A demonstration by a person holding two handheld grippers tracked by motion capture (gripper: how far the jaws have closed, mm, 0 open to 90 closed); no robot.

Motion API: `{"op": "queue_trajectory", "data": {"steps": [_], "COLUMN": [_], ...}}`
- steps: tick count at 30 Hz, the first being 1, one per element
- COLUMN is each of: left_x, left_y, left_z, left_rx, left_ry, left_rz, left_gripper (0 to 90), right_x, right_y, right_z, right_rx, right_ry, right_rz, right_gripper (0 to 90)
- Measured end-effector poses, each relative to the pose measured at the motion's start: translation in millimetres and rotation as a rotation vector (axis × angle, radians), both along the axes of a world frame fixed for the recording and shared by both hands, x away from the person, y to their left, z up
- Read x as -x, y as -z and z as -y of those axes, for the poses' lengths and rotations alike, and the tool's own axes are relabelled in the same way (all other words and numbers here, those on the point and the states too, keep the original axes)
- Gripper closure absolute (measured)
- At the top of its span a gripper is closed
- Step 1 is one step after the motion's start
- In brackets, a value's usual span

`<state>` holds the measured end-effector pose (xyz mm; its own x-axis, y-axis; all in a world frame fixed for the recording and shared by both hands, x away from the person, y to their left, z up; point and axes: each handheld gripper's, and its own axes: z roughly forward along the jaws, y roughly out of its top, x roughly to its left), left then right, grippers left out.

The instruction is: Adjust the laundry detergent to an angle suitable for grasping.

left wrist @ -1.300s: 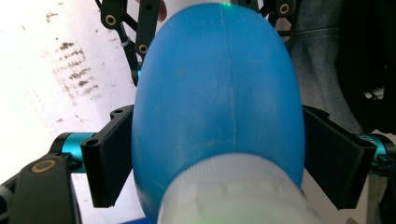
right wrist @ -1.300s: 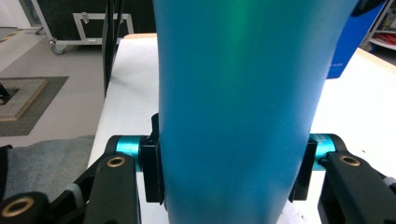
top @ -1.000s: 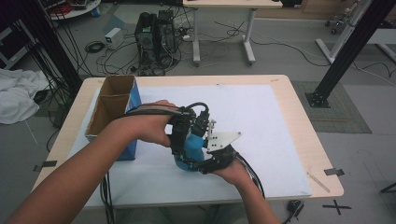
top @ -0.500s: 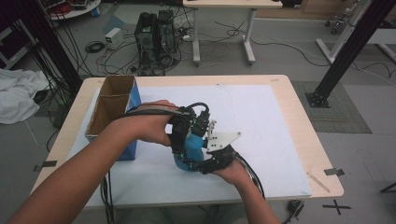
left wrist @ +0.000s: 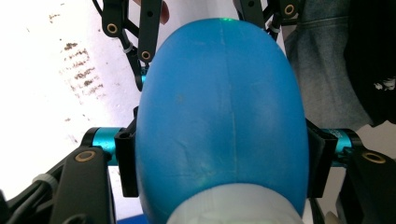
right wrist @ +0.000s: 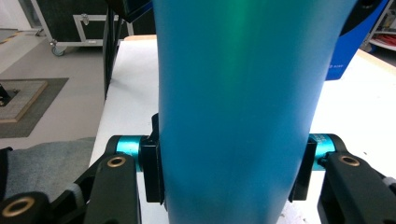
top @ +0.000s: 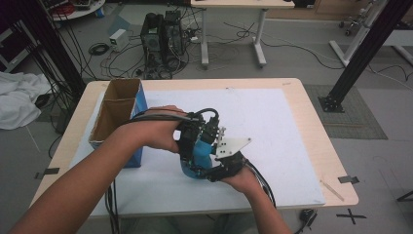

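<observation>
A blue bottle (top: 197,152) with a white neck (left wrist: 233,205) is held between both grippers above the white sheet. My left gripper (top: 194,139) comes in from the left. Its jaws have just been closing on the bottle's rounded body (left wrist: 219,107), and the pads (left wrist: 127,161) press its two sides. My right gripper (top: 217,169) comes from below with its grey plate on top. It is shut on the bottle's straight part (right wrist: 238,84), pads (right wrist: 152,170) tight against it.
An open cardboard box with blue sides (top: 115,113) stands at the table's left; its blue side shows far off (right wrist: 356,44). The white sheet (top: 277,122) covers most of the wooden table (top: 319,131). A grey sleeve (left wrist: 320,70) lies behind the bottle.
</observation>
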<state>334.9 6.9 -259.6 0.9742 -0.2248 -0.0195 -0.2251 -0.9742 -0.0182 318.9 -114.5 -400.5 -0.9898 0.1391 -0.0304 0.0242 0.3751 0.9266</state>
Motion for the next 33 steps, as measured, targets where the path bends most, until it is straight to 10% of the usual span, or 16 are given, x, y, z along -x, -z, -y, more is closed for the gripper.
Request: {"op": "queue_trajectory", "data": {"steps": [19,33], "left_x": [2.6,-12.0], "left_y": [-4.0,-25.9], "left_z": [0.9,-15.1], "left_rx": [-0.033,-0.043], "left_ry": [-0.012,-0.096], "left_rz": [0.013,-0.013], "left_gripper": [39.4,39.3], "right_x": [0.7,2.1], "right_y": [-1.9,-15.3], "right_z": [-1.8,18.2], "right_rx": [-0.019,-0.036], "right_ry": [-0.015,0.065], "right_rz": [0.003,-0.017], "right_gripper": [43.9,22.3]}}
